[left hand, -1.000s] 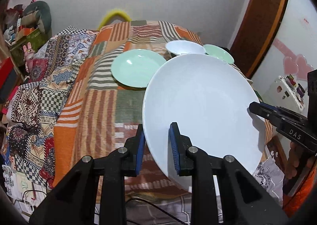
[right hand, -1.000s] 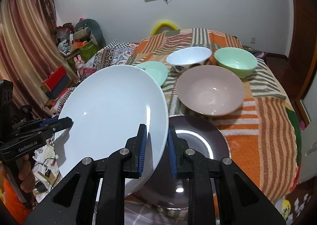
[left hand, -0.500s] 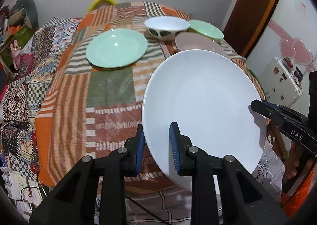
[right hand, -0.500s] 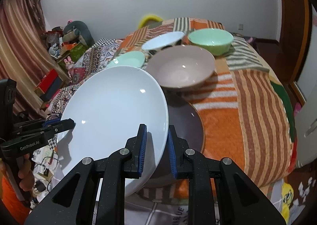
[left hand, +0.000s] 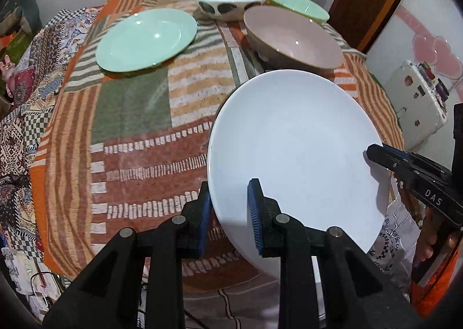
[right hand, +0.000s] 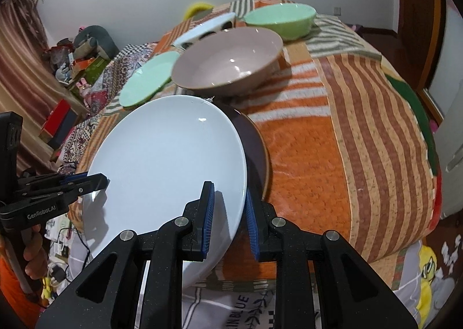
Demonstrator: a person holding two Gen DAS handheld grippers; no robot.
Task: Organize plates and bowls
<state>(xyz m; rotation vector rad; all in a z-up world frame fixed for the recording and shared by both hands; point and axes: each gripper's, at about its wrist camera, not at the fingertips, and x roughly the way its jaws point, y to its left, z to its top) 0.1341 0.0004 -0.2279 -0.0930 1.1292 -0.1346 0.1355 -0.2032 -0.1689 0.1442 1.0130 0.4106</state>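
over the last second we have carried the white plate [left hand: 292, 152] forward and lower, so the bowls sit much closer in both views and the plate's far rim now hangs over the near end of the table [right hand: 361, 126], just above the dark plate [right hand: 256, 149]. our left gripper [left hand: 228, 210] is clamped on the white plate's near-left rim, one blue pad on each face, and our right gripper [right hand: 228, 207] pinches the opposite rim the same way, so the plate rides between the two, tilted and off the cloth. ahead lie the pink bowl [left hand: 295, 38], the spotted white bowl [left hand: 230, 2], the green bowl [right hand: 279, 19] and the green plate [left hand: 146, 39], all resting on the striped cover. we judge this means the stacking step is close: the white plate looks lined up to settle onto the dark one. its far edge shows a small nick, and it comes near the pink bowl, so we should level it gently before letting go.
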